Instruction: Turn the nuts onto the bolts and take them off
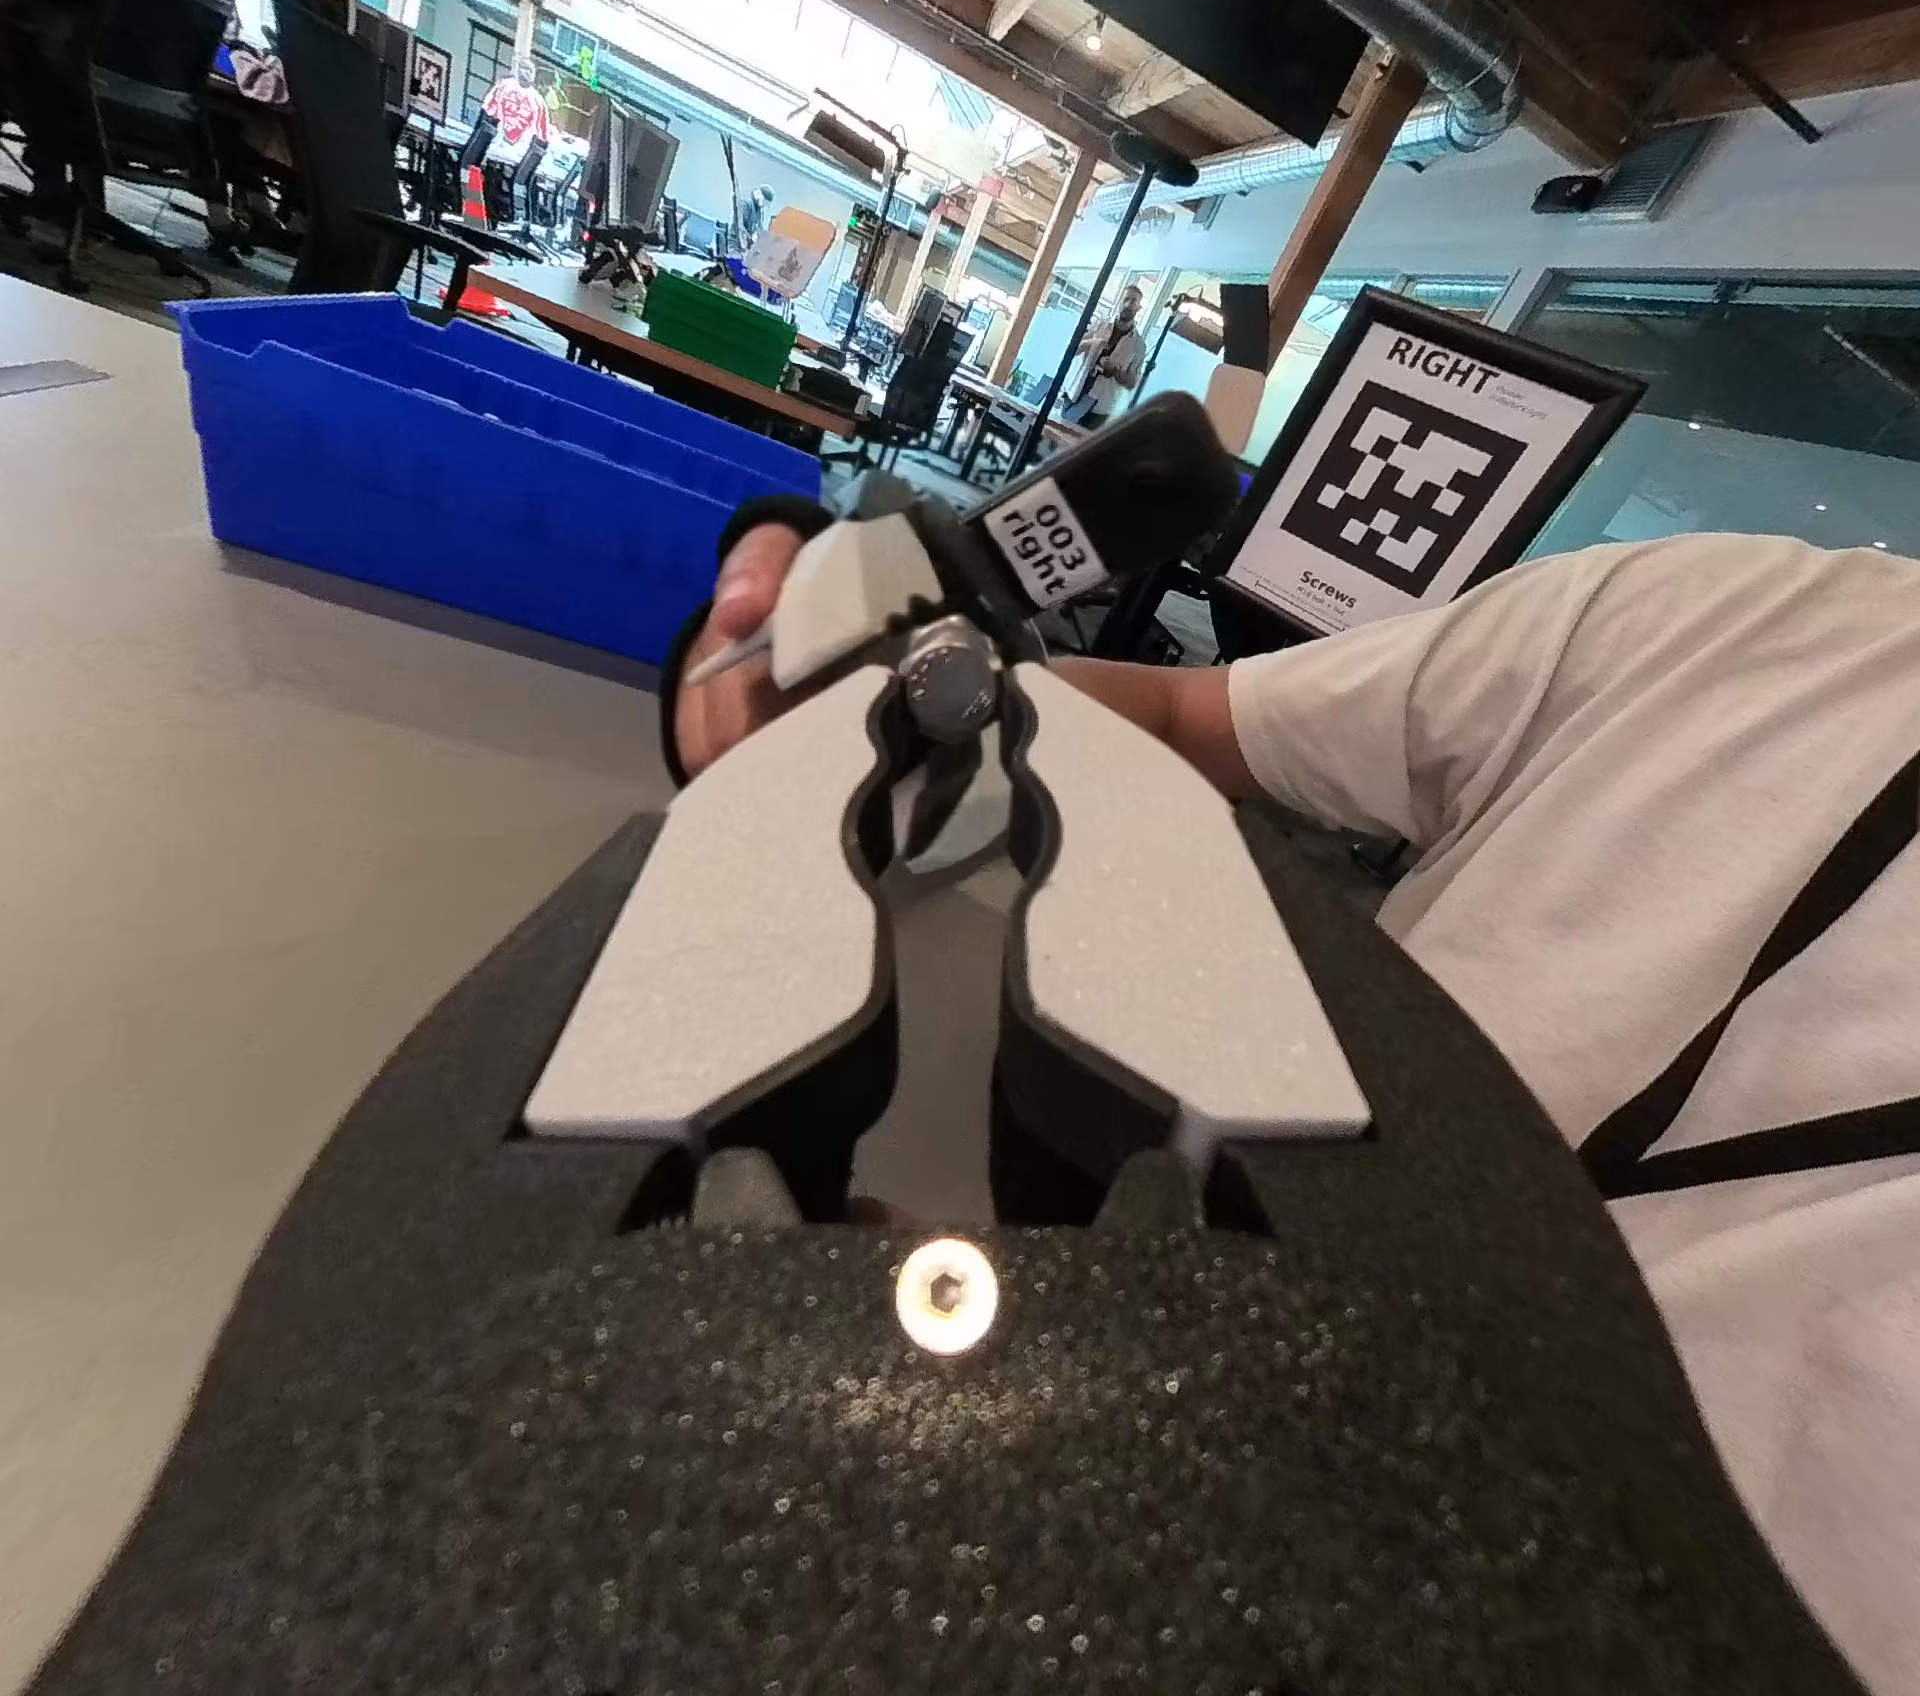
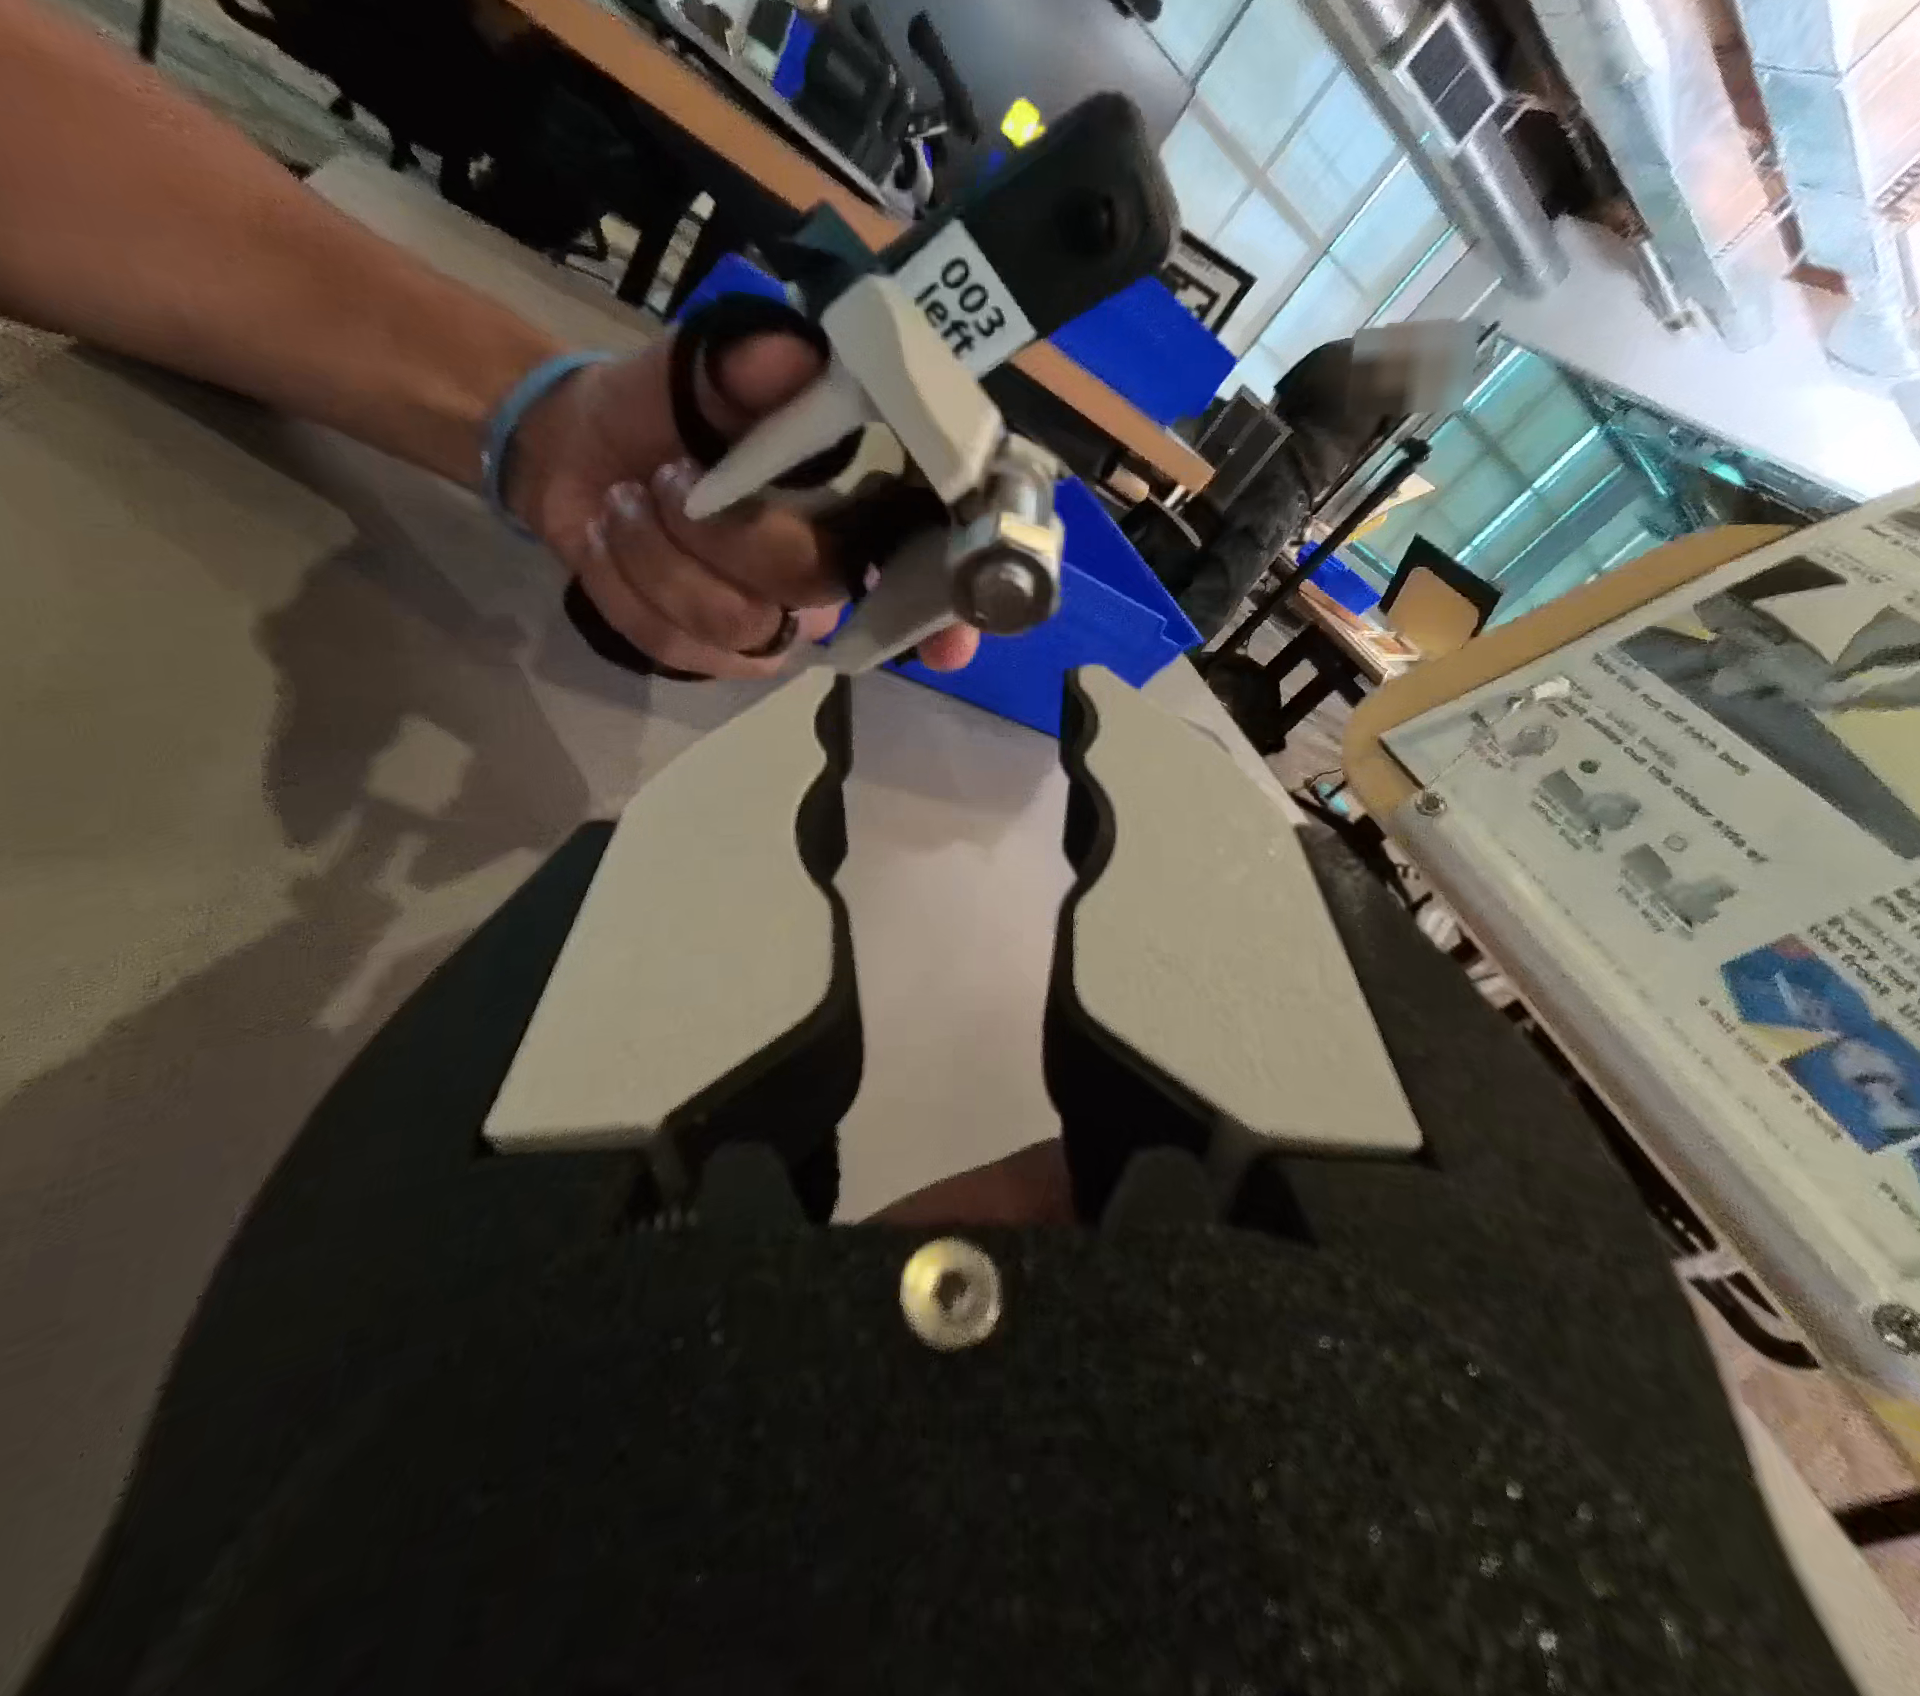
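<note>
Steel bolt [image 1: 948, 682] clamped at left gripper [image 1: 951, 716] tips.

Left gripper [image 1: 948, 701] clamps with jaws closed; right gripper [image 2: 961, 711] gapes, jaws apart.

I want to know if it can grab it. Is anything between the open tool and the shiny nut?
Nothing. In the right wrist view, only air separates the open right tool from the silver hexagonal metal nut on its bolt.

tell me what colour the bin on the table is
Blue bin; it shows best in the left wrist view.
</note>
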Tool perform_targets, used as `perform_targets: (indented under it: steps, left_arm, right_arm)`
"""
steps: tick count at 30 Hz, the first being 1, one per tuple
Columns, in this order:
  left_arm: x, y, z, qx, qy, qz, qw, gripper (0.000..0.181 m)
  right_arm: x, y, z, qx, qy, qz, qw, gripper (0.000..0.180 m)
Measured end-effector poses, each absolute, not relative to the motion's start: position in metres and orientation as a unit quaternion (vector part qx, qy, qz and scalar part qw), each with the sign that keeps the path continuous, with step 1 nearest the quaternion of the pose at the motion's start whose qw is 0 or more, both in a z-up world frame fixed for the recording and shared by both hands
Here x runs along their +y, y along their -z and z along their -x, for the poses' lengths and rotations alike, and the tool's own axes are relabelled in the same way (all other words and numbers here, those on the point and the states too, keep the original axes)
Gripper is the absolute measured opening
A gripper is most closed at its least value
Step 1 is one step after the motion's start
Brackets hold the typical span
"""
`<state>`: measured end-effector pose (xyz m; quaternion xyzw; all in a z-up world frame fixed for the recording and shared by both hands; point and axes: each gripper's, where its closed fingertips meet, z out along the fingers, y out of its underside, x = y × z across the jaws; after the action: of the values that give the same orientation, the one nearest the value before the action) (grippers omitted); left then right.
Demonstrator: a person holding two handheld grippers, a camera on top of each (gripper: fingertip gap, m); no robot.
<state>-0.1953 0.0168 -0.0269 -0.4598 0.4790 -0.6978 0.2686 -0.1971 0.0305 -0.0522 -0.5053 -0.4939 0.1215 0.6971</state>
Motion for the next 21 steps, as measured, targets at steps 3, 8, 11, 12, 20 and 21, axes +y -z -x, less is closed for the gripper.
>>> perform_targets:
  steps: [3,8,11,12,20,21]
  left_arm:
    - [0.017,0.027,0.195,0.482,0.694,0.461,0.271,0.017]
    - [0.022,0.027,0.196,0.470,0.701,0.464,0.269,0.017]
    - [0.017,0.025,0.196,0.472,0.707,0.456,0.265,0.017]
    - [0.016,0.025,0.196,0.476,0.703,0.456,0.267,0.017]
    - [0.019,0.024,0.198,0.469,0.708,0.456,0.266,0.017]
    - [0.018,0.023,0.198,0.472,0.707,0.454,0.266,0.017]
  right_arm:
    - [0.021,0.036,0.194,-0.483,-0.131,0.484,0.717,0.038]
    - [0.013,0.034,0.203,-0.498,-0.115,0.465,0.723,0.041]
    - [0.031,0.052,0.198,-0.492,-0.127,0.508,0.696,0.038]
    - [0.031,0.049,0.196,-0.486,-0.131,0.506,0.701,0.038]
    - [0.024,0.043,0.202,-0.495,-0.115,0.487,0.711,0.037]
    - [0.031,0.050,0.200,-0.491,-0.115,0.503,0.702,0.038]
